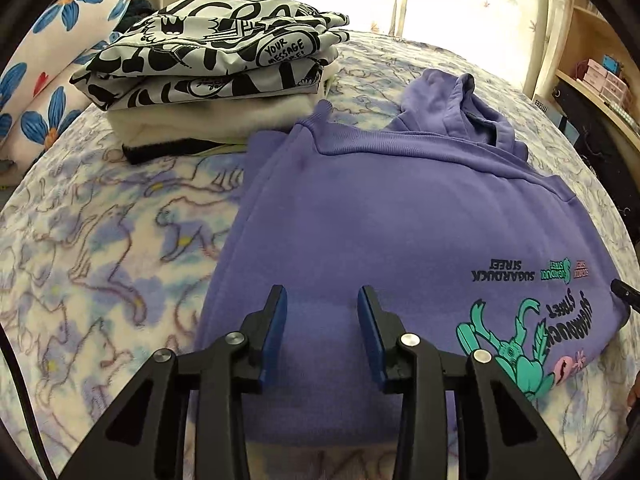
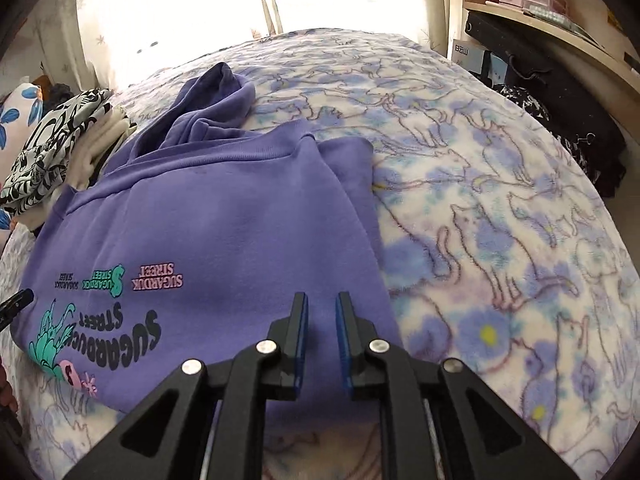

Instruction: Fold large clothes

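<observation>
While folded flat on the blanket point(image 1: 100, 240), purple hoodie point(image 1: 380, 220) (hood bunched), left gripper point(image 1: 322, 300) and right gripper point(image 2: 322, 304) both parted, empty

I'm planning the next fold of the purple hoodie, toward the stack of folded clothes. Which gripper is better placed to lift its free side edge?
Probably right. The right gripper hovers open near the purple hoodie edge that borders bare blanket. The left gripper, also open, sits over mid-fabric, stack side.

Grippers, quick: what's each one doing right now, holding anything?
Left gripper: open, holding nothing, fingers above the purple hoodie.
Right gripper: open, narrower gap, holding nothing, over the hoodie's near edge.
</observation>
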The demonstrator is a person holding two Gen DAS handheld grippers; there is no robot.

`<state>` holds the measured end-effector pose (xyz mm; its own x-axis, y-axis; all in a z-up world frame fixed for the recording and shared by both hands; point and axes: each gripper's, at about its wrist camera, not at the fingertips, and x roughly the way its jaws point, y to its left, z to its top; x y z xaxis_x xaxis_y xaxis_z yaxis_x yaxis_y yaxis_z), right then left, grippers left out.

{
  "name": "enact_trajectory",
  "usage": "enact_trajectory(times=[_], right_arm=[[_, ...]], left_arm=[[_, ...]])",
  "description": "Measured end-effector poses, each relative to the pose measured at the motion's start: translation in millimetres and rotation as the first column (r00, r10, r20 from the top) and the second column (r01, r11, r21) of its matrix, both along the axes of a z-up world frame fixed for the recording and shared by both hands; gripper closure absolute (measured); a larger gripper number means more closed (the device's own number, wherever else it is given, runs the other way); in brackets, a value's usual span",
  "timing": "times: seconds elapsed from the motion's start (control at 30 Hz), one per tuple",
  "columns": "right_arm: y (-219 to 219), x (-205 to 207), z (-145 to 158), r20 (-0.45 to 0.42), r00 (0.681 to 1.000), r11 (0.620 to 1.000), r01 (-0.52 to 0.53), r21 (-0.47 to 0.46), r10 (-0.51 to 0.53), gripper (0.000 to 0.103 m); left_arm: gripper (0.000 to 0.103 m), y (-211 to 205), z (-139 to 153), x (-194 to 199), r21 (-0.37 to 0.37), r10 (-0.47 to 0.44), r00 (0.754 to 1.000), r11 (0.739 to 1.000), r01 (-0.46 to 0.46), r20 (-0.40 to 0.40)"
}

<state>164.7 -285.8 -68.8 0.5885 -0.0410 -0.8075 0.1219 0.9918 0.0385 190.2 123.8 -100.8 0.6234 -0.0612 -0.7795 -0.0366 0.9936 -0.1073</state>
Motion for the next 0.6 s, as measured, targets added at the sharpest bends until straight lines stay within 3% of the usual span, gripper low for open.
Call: enact_trajectory(times=[0.07,0.2,0.27,0.33,0.43,0.6], right_arm=[[-2.8,-3.9,5.8,-0.003,1.000,0.999,0.003,0.041,-0.003,0.089],[-11.3,-12.9,17.9,0.002,1.000,0.994,0.011,0.107,-0.012,0.088],[-17.1,-21.8,25.6,0.014,1.000,0.991,0.017,0.131,-0.019,0.084],[-22.8,-29.7,30.7,0.028,0.999,0.989,0.023,0.146,-0.028,0.069],[-33.3,-41.8,33.7,0.035,0.998,0.985,0.036,0.170,-0.042,0.057],[-49.7,-51.2,14.7,-0.014,0.998,0.976,0.068,0.208,-0.066,0.056]], left_arm=[[0.062,3.5,5.9,-4.5,-0.013,0.003,1.000,1.000,-0.003,-0.004],[0.039,14.8,21.7,-18.2,-0.036,0.028,1.000,0.999,-0.028,0.013],[0.038,21.2,30.4,-27.5,-0.053,0.038,0.999,0.998,-0.036,0.030],[0.035,28.9,36.6,-37.6,-0.075,0.051,0.998,0.996,-0.048,0.035],[0.029,40.3,36.2,-50.7,-0.113,0.083,0.996,0.990,-0.080,0.028],[0.029,53.3,13.0,-60.0,-0.137,0.122,0.992,0.983,-0.125,-0.031]])
